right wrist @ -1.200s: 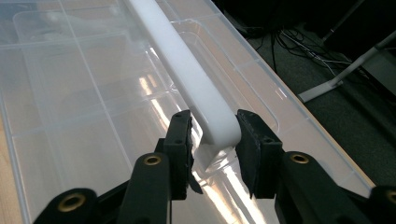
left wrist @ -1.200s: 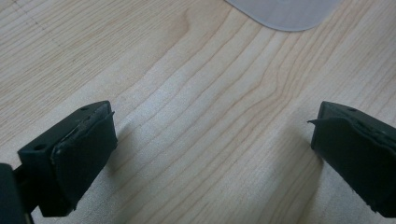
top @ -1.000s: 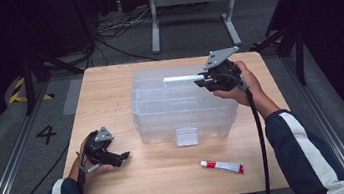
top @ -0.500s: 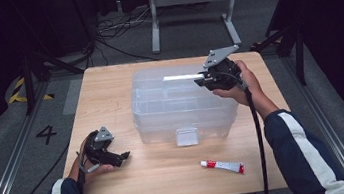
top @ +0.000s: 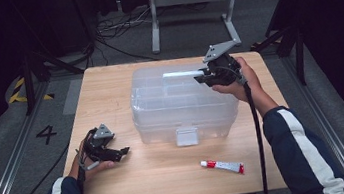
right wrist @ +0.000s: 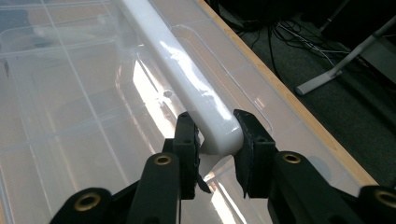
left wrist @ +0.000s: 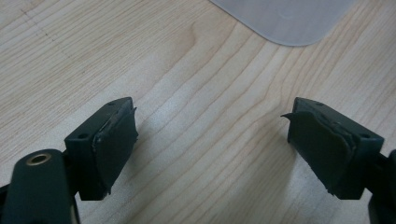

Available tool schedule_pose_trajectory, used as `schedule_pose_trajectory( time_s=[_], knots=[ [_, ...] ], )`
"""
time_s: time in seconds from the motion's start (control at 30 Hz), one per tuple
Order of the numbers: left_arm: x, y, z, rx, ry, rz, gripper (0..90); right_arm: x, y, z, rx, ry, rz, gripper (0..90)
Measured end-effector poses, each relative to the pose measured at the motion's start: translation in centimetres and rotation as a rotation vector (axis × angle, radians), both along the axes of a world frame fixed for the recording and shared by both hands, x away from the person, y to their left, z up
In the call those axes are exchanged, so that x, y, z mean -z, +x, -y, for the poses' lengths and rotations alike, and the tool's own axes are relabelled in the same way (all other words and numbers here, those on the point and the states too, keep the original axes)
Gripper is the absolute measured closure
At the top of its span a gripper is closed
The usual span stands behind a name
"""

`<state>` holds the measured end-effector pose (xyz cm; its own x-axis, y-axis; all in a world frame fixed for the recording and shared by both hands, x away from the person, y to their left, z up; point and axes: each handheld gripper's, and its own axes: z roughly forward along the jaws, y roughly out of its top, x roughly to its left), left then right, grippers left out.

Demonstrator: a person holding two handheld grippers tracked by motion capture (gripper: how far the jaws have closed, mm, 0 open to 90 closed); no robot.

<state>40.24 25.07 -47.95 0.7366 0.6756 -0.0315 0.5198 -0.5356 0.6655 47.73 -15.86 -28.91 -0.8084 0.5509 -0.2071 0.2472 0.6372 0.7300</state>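
Spanning most of the high view, the wooden surface (top: 170, 178) carries a big clear plastic box (top: 181, 108) at frame centre, lid on. Box is see-through; inner dividers show faintly through the lid, contents too hazy to tell. A white handle (top: 182, 75) runs along the lid's top toward the upper right, and a small latch tab (top: 187, 136) sits on the box's front wall, lower centre.

Right claw (top: 202, 77) is at the upper right of the box, in the person's right hand (top: 236, 81), clamped on the near end of the white handle. In the right gripper view both pads press the rounded tip of the handle (right wrist: 205, 121) from either side, with the lid just under them and the surface edge and dark floor at the right of the frame.

Left claw (top: 119, 152) is at lower left, held in the left hand (top: 90, 158) low over bare wood, well apart from the box. Its jaws stand apart and have just been closing a little; nothing between them. In the left gripper view only wood grain lies between the pads (left wrist: 116, 140), and a rounded corner of the box (left wrist: 289, 18) shows at the top right.

Small red-and-white tube (top: 222, 166) lies flat at lower right of centre on the surface, near the box front, touched by neither claw.
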Motion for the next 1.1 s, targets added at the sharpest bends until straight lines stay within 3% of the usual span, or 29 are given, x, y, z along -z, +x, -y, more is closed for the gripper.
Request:
schedule_pose_trajectory(
  time_s=[0.27,0.47,0.73,0.97,1.1],
  knots=[
    [-0.7,-0.1,0.4,0.018,-0.004,0.033,26.1,-0.2,0.3,0.0,0.006,0.002,-0.007,72.1],
    [-2.5,-0.1,0.4,0.014,-0.069,0.077,29.3,-0.4,0.6,0.0,0.009,0.002,-0.01,72.1],
    [-4.3,-0.4,0.9,0.001,-0.115,0.13,39.6,-0.7,0.9,0.0,0.013,0.004,-0.023,72.0],
    [-5.7,-0.2,1.4,0.03,-0.156,0.156,54.9,-0.9,1.1,-0.1,0.017,-0.003,-0.024,71.9],
    [-6.2,0.0,1.9,0.047,-0.164,0.158,70.9,-1.0,1.2,-0.1,0.022,-0.009,-0.025,71.9]
  ],
)
